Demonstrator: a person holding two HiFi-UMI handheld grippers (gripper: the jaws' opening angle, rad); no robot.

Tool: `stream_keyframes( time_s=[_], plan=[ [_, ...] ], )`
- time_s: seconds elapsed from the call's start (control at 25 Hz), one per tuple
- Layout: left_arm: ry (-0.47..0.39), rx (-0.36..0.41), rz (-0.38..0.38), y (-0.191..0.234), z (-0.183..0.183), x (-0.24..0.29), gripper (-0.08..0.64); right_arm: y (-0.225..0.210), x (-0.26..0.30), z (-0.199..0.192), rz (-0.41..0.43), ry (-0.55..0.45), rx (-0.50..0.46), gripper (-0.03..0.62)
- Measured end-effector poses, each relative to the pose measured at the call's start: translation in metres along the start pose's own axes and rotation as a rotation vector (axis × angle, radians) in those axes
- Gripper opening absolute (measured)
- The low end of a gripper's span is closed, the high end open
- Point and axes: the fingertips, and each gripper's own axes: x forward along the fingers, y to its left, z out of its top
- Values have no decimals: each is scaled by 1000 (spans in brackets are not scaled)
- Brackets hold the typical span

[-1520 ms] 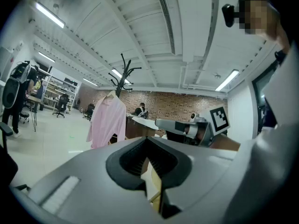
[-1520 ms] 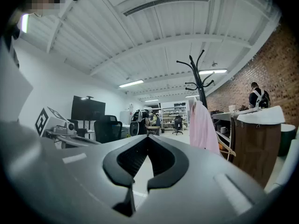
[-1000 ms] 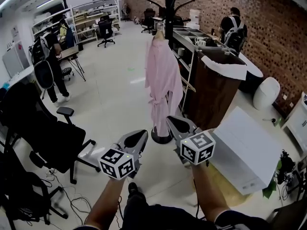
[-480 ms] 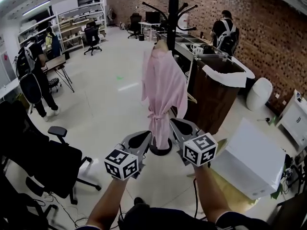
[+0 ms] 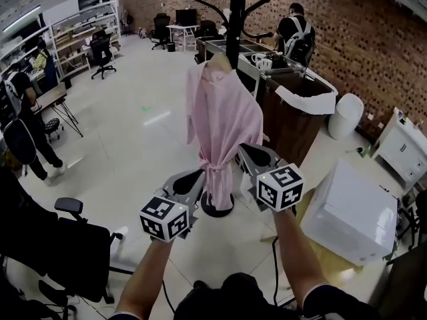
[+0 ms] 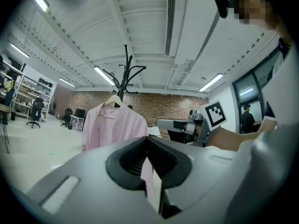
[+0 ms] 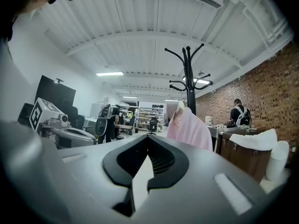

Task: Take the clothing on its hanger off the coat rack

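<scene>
Pink robe (image 5: 223,122) on hanger (image 5: 218,61), hung from a hook of the rack (image 5: 235,19), dead ahead in head view. Belt knotted at the waist, hem hanging close above rack base (image 5: 217,207). Not lifted off yet.

Left gripper (image 5: 197,176): jaws closed tip to tip, nothing clamped. Held low, just left of the robe's lower end, pointing toward it. Left gripper view looks up past the closed tips at robe and rack. Pink showing through the slot under the tips is the robe beyond, not a grip.

Right gripper (image 5: 247,151): jaws fully together, empty. Held just right of the robe near belt height, further forward than the left. Right gripper view puts robe and rack right of centre, clear of the tips.

Grippers flank the robe's lower part, one per side, marker cubes facing the head camera. Head view alone can't settle contact at the robe's edges, but both gripper views show the robe ahead of the tips, apart.

Around: brown cabinet (image 5: 293,125) right behind the rack, white cloth (image 5: 308,100) draped over its top. White box (image 5: 350,212) on the floor to the right. Black chair (image 5: 73,245) lower left. Person with backpack (image 5: 293,35) by the brick wall (image 5: 373,45).
</scene>
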Motion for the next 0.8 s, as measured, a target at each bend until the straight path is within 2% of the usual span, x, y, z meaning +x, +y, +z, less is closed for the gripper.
stream_keyframes(
  time_s=[0.32,0.48,0.68,0.8],
  plan=[
    [-8,-9,-10,14,9,43,12,-63,32,42,-78,-20,-71,3],
    [6,1,1,13,2,67,12,-104,63,64,-85,-17,-108,131],
    [35,9,12,11,-6,85,12,-138,100,68,-95,68,-161,180],
    [33,18,42,18,-7,87,12,-146,131,61,-71,135,-190,187]
  ],
)
